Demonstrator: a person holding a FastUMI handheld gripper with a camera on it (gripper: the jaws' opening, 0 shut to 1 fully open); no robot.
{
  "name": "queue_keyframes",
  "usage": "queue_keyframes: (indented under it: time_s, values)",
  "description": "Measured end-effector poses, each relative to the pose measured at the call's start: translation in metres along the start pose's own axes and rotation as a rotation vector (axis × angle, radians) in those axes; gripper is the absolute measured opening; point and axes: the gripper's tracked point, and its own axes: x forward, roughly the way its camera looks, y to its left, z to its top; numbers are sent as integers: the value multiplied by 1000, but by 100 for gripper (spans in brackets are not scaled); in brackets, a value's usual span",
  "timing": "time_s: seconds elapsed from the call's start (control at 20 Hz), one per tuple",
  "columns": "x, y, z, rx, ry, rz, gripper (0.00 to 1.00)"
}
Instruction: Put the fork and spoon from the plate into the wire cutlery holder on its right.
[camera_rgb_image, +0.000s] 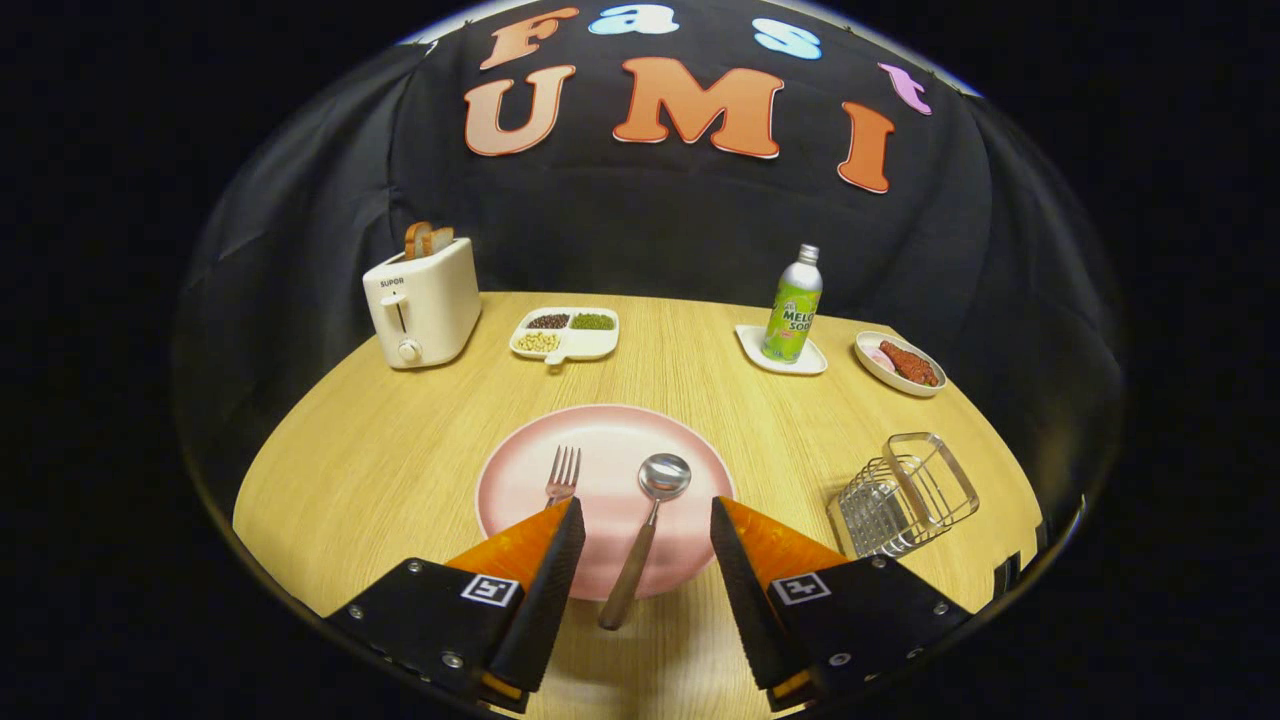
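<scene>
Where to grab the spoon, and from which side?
Probably the handle's middle, coming straight down from the near side. The spoon lies between the open gripper's fingers, bowl on the plate, handle over its near rim, so one finger fits either side.

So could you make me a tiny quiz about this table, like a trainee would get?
1. True or false: the gripper is open, holding nothing.
2. Which lies between the fingers: A) fork B) spoon C) bottle?
3. What sticks out of the toaster?

Key: 1 true. 2 B; its handle reaches off the pink plate. 3 Toast.
</scene>
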Motion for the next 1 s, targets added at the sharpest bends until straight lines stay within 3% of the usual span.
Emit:
queue_keyframes:
  time_s: [0.2, 0.45, 0.7, 0.8, 0.9, 1.0]
  values:
    - [16, 4, -21, -3, 78, -5, 67]
    - [30, 3, -37, -36, 143, -23, 43]
    - [39, 4, -49, -43, 201, -24, 39]
    - [39, -6, -46, -32, 193, -63, 27]
    - [39, -5, -46, 3, 208, -42, 10]
    - [35, -4, -43, 31, 220, -22, 6]
